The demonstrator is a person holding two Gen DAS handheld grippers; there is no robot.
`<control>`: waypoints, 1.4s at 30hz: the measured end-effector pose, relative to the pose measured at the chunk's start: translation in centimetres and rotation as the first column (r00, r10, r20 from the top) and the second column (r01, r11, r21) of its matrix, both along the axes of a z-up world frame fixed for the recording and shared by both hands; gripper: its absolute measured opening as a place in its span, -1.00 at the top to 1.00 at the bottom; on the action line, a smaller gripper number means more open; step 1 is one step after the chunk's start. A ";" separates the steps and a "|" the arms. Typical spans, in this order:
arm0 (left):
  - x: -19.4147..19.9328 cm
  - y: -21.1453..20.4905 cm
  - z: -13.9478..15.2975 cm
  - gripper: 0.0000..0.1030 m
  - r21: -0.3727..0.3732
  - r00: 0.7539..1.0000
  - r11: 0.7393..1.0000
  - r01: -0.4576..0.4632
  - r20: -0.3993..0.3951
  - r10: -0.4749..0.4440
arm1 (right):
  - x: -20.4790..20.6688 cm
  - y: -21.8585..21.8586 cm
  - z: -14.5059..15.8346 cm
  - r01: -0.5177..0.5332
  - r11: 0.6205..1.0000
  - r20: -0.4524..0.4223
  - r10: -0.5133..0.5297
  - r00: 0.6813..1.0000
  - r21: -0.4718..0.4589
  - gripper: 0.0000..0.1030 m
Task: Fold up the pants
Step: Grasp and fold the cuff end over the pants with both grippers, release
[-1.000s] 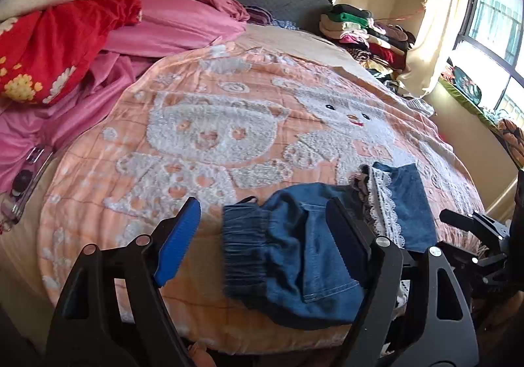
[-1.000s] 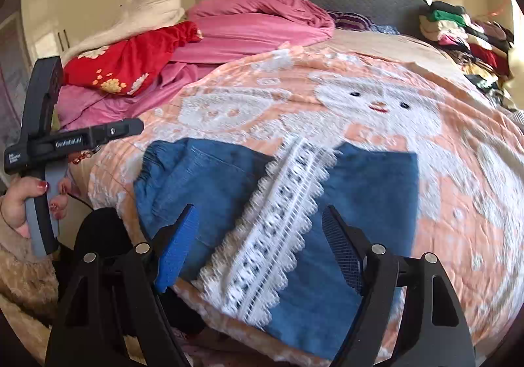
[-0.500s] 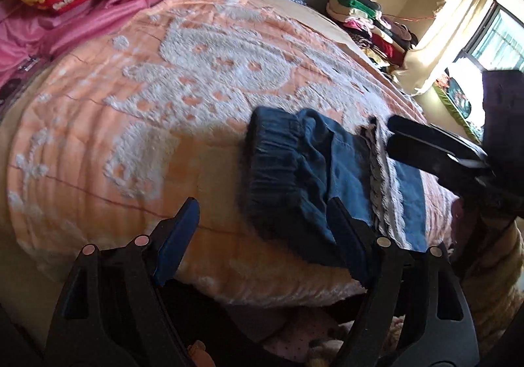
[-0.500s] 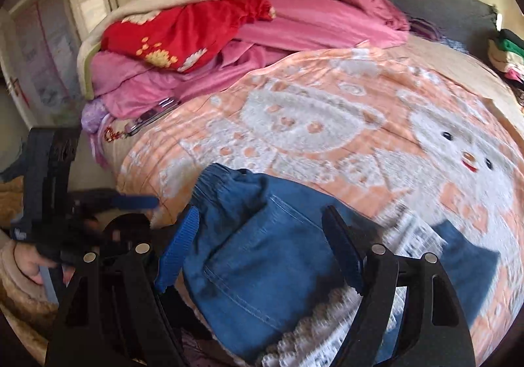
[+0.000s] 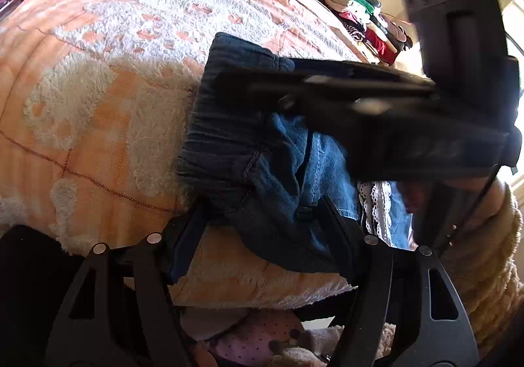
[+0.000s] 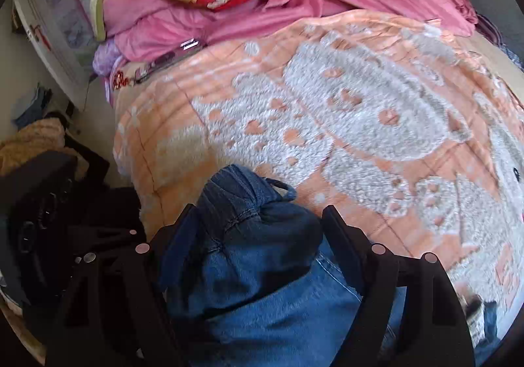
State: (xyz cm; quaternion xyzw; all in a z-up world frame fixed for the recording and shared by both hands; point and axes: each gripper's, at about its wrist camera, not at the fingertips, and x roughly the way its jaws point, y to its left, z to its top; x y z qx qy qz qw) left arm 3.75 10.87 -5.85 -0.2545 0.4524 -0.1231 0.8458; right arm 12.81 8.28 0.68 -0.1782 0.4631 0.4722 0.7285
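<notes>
Both tools at waistband end of pants, bed edge, mid-fold.

Pants [image 5: 271, 164]: blue denim, lying at near edge of bed [image 5: 98, 111], centre to lower right of left-wrist frame; gathered elastic waistband toward frame centre, white lace trim lower right, cloth bunched and creased, not flat. Left tool [image 5: 262, 242]: jaws wide apart, straddling lower denim fold, nothing pinched; judged staged for a grab at that edge. Right tool [image 6: 258, 236]: jaws spread w/ waistband bulge between them, bottom centre of right-wrist frame; fingers [image 6: 344, 245] beside cloth, contact unclear, no grip evident. Right tool's body crosses upper right of left-wrist frame, over pants. Placement at edge keeps garment within reach, per my reading. Pink bedding [image 6: 327, 6] upper frame, well apart.
</notes>
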 end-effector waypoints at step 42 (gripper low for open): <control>1.0 -14.4 7.7 -0.32 0.097 0.926 0.936 0.338 0.141 -0.349 | -3.4 -30.9 3.3 0.469 0.798 -0.083 -0.476 0.876 0.379 -0.31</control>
